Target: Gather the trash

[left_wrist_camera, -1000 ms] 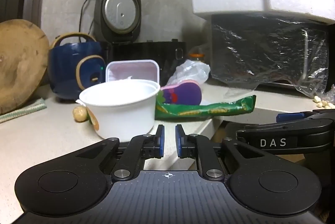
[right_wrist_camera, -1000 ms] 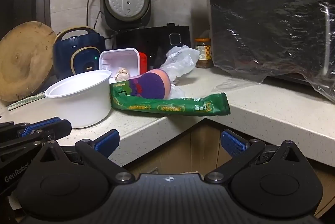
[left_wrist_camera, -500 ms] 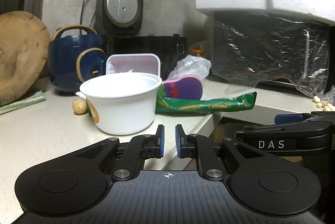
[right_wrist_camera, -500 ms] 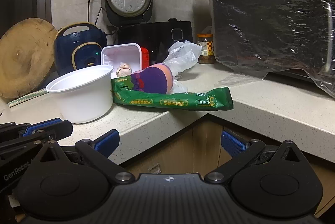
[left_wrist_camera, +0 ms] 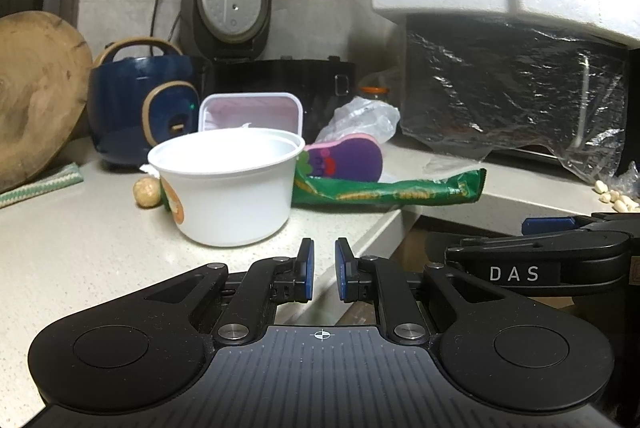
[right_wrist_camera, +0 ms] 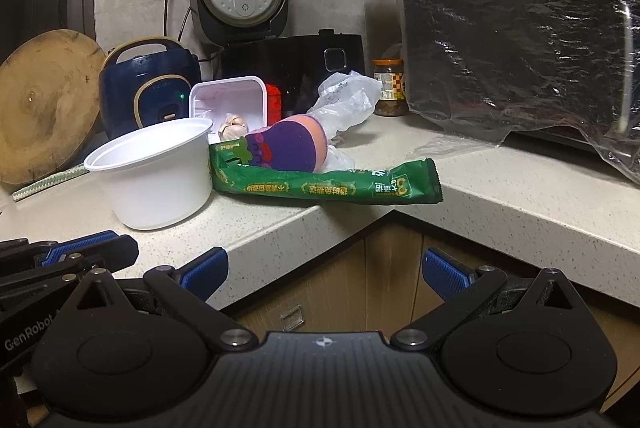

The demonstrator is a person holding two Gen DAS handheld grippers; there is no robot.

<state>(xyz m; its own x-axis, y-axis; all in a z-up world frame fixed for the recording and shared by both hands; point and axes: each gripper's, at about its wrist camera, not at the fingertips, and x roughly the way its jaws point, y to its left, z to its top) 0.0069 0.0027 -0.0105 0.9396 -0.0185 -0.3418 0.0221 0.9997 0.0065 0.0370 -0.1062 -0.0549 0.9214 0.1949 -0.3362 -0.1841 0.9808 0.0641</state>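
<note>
We are at the very start of the pickup: both grippers hover short of the counter edge (right_wrist_camera: 280, 228) and nothing has been collected yet. Our left gripper (left_wrist_camera: 324, 268) has its jaws nearly together, a narrow gap between the blue pads, with nothing in it. Our right gripper (right_wrist_camera: 324, 272) stands wide open and empty, its pads well apart in front of the cabinet below the inner corner of the counter.

The trash sits clustered on the counter. The white plastic bowl (left_wrist_camera: 228, 188) stands upright nearest the left gripper, apparently empty. Just right of it lies the green snack wrapper (right_wrist_camera: 324, 184), its right end overhanging the counter corner. A purple and pink sponge-like piece (right_wrist_camera: 288, 144) rests against the wrapper's far side, with a crumpled clear plastic bag (right_wrist_camera: 348, 100) behind it and a pink-white tray (left_wrist_camera: 250, 112) behind the bowl.

We judge the wrapper's overhanging end the easiest first grab for the open right gripper: move forward and up, then pinch the thin film firmly. The left would need to open much wider to take the bowl's rim.
</note>
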